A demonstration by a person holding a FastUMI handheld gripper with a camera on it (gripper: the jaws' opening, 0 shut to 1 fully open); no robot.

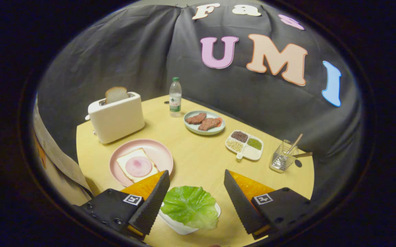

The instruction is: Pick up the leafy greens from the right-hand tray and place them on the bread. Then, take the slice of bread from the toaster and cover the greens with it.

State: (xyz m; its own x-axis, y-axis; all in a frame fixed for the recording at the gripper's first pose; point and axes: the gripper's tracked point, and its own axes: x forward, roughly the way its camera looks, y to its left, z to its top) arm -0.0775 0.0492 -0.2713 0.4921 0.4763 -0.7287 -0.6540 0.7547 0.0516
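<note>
Hovering fingers (196, 185) spread | leafy greens (191, 206) between them, lengthwise crosswise on white tray (179, 226)

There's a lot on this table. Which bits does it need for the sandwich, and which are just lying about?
Needed: green lettuce leaf on white tray, between the open tool fingers; ham-topped bread on pink plate; bread slice in white toaster.

Lying about: plastic water bottle, meat plate, divided bean dish, wire utensil basket.

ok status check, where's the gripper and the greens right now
Gripper open, fingers either side of the greens. Greens lying on their white tray, not gripped. Bread on pink plate ahead-left, nothing in the way.
</note>
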